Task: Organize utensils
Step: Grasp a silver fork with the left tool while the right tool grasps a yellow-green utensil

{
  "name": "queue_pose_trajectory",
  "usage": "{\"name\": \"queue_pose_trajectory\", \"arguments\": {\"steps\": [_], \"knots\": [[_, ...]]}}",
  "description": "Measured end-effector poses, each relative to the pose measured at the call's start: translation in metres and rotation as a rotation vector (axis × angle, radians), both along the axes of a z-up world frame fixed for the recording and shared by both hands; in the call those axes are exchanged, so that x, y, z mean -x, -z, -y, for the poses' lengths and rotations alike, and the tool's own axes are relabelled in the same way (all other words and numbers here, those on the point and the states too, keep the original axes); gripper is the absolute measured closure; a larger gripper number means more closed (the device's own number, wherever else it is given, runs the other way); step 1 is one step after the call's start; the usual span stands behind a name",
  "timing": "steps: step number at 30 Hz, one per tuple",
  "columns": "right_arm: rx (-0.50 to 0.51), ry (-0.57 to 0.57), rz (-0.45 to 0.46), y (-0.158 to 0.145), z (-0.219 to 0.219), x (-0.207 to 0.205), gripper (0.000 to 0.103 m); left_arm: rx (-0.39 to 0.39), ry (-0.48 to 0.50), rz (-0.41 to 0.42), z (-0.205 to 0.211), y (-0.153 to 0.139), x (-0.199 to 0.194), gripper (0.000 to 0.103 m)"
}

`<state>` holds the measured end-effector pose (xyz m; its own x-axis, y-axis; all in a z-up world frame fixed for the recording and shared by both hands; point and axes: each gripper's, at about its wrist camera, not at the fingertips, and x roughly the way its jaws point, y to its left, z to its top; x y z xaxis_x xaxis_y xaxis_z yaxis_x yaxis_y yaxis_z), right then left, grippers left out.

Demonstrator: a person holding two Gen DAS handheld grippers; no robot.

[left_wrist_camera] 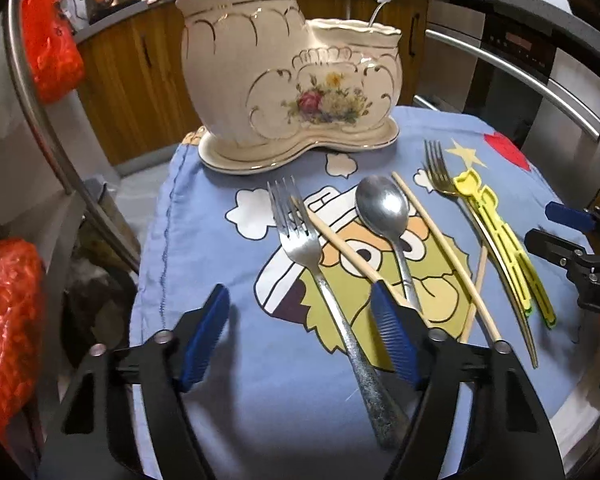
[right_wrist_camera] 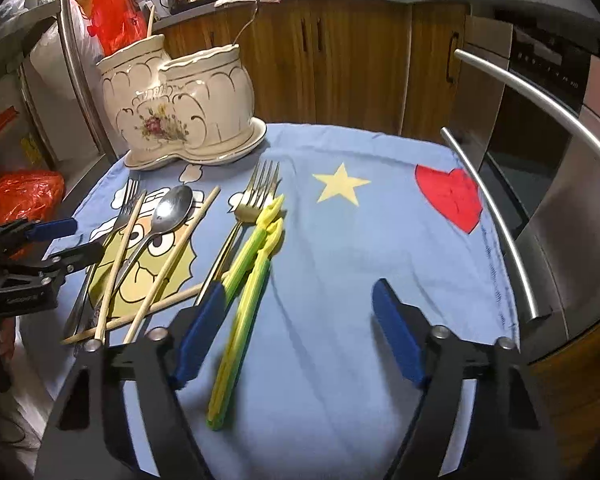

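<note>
We see utensils flat on blue cartoon cloth (right_wrist_camera: pixel 340 240): steel fork (left_wrist_camera: pixel 320 276), steel spoon (left_wrist_camera: pixel 384 216), loose wooden chopsticks (left_wrist_camera: pixel 448 256), gold fork (right_wrist_camera: pixel 256 196), yellow-green plastic chopsticks (right_wrist_camera: pixel 244 300). Yellow pair lies just beside gold fork, touching its head. Two-compartment ceramic utensil holder (left_wrist_camera: pixel 284 76) upright at cloth's far edge; one thin handle pokes from lower compartment. Left hand-held gripper (left_wrist_camera: pixel 300 340) fingers apart, over steel fork handle, nothing held. Right hand-held gripper (right_wrist_camera: pixel 296 332) fingers apart, straddling yellow pair's lower end.
</note>
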<state>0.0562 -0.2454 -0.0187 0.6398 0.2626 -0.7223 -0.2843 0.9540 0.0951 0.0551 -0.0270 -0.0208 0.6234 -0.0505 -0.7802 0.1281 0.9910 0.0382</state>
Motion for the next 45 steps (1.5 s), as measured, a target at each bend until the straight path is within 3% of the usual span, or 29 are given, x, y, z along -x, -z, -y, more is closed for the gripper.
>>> {"name": "queue_pose_trajectory", "arguments": {"steps": [4,6,11,18,23,29,45], "knots": [[-0.032,-0.020,-0.040,0.002,0.000,-0.002,0.050,0.005,0.003,-0.015,0.003,0.002,-0.002,0.053],[-0.042,-0.034,-0.054,0.002,-0.001,-0.003,0.061,0.014,0.017,-0.021,0.005,0.004,-0.003,0.064],[-0.016,-0.065,-0.049,-0.001,-0.010,-0.006,0.077,-0.009,0.019,-0.026,0.011,0.007,-0.007,0.073],[0.014,-0.082,-0.099,0.005,-0.021,-0.014,0.078,-0.018,0.009,-0.008,0.009,0.008,-0.013,0.089],[0.030,-0.089,-0.115,0.007,-0.025,-0.017,0.079,-0.017,0.016,0.006,0.007,0.009,-0.013,0.091],[0.032,-0.076,-0.108,0.008,-0.024,-0.017,0.093,-0.025,0.015,0.018,0.007,0.009,-0.013,0.093],[-0.020,-0.023,-0.023,-0.017,-0.010,-0.005,0.094,0.033,0.015,0.032,-0.001,0.002,0.000,0.098]]}}
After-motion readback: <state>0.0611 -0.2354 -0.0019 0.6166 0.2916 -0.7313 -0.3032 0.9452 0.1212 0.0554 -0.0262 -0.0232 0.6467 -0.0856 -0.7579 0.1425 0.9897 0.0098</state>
